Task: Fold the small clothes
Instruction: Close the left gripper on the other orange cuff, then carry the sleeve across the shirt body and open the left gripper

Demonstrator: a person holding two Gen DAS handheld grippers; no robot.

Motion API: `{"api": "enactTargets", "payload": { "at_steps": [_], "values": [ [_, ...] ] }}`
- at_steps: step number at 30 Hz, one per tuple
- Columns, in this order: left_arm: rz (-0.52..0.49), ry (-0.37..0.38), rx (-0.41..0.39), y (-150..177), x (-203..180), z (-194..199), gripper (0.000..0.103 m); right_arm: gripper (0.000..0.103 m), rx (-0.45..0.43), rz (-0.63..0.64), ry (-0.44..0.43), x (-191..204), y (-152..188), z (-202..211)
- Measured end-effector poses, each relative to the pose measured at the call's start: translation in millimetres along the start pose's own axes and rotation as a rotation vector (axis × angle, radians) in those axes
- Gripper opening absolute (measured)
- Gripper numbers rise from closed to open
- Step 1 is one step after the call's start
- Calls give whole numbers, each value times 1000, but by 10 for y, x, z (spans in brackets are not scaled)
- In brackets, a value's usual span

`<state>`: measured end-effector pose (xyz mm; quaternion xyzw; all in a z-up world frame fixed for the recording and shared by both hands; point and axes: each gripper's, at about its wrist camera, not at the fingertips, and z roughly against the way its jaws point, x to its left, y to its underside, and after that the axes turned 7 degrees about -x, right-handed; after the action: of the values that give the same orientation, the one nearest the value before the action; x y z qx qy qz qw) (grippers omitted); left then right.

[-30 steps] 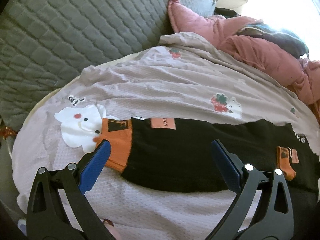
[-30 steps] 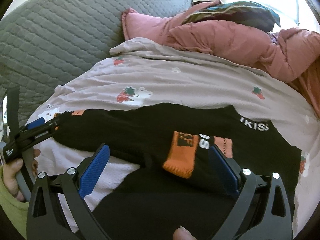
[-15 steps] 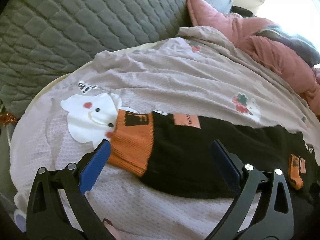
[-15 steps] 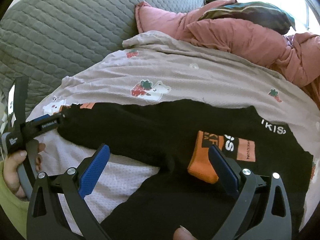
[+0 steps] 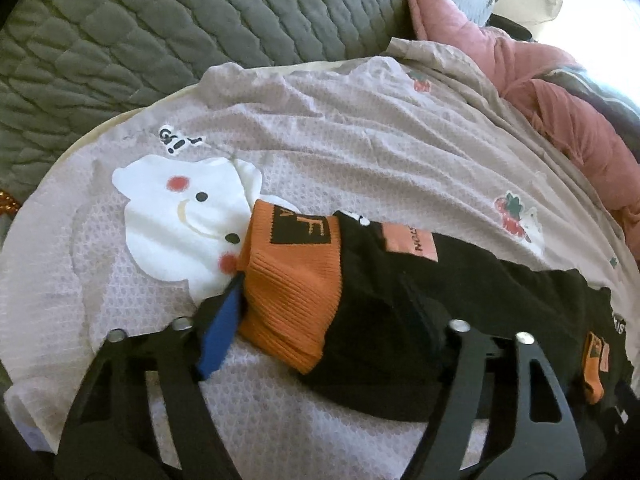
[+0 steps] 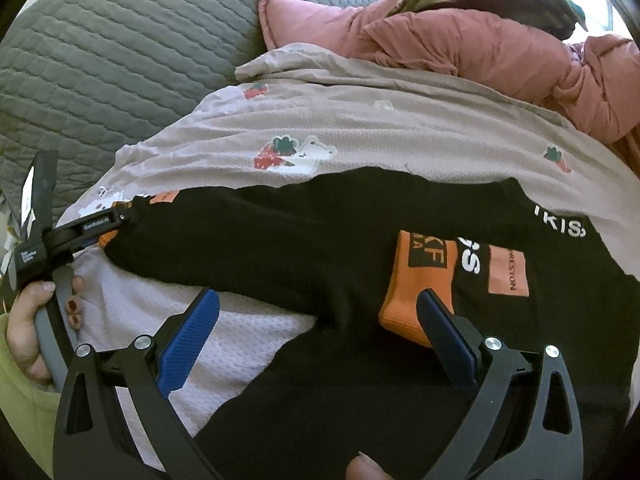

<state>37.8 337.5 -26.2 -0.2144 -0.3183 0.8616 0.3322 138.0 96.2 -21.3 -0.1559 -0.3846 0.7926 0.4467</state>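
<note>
1. Grey quilted cover (image 5: 160,40): fills 9 to 12 o'clock in both views. Its edges are cut off by the lens rim.
2. Printed mauve sheet (image 5: 360,128): wrinkled and spread across the middle. Its near edge is hidden under the tools.
3. Pink duvet (image 6: 460,40): bunched at 1 to 2 o'clock, with a dark cushion (image 6: 500,0) on top. The area behind is blown out by window glare and unreadable.
4. Black top (image 6: 320,232): lies flat on the sheet from 9 to 3 o'clock in the right view. Its hem runs out of frame at 6. The white chest lettering is partly covered and only fragments can be read.
5. Right tool (image 6: 316,296): jaws wide apart and gripping nothing. It straddles the top's lower body. The pad on the 3 o'clock side overlaps the lower edge of the folded-in cuff (image 6: 416,280).
6. Left tool (image 5: 328,300): jaws have just been closing on the sleeve end.
   - The blue pad sits against the orange cuff (image 5: 292,280) on its 9 o'clock side.
   - The other pad is buried in black fabric and can't be seen.
   - The cloth is bunched between the jaws, so it reads as a grip.
7. White bear print (image 5: 180,232): at 10 o'clock of the orange cuff, with its lower right covered by the cuff.
8. Left hand (image 6: 28,320): at 8 o'clock in the right view, wrapped round a grey handle. A yellow-green sleeve is cut off below it.
9. Fingertip (image 6: 364,468): at 6 o'clock. The rest of the hand is out of frame.
</note>
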Motion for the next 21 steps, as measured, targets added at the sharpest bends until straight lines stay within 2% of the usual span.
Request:
{"api": "enactTargets", "payload": {
  "at_steps": [2, 4, 5, 8, 13, 18, 21],
  "values": [
    [-8, 6, -2, 9, -18, -2, 34, 98, 1, -12, -1, -21, 15, -7],
    [-12, 25, -8, 11, -26, 16, 22, 98, 3, -27, -4, -52, 38, -3],
    [-12, 45, -18, 4, -27, 37, 11, 98, 3, -34, -7, -67, 47, 2],
    [-1, 159, -92, -21, -53, 231, 9, 98, 6, -52, -6, -121, 77, 29],
    [-19, 305, -152, 31, -188, 514, 8, 98, -8, -91, 6, -280, 95, 165],
    [-82, 398, -216, 83, -478, 815, 8, 98, -34, -142, 28, -533, 137, 355],
    [-122, 450, -224, 143, -712, 960, 7, 98, -48, -175, 37, -678, 167, 460]
  ]
}}
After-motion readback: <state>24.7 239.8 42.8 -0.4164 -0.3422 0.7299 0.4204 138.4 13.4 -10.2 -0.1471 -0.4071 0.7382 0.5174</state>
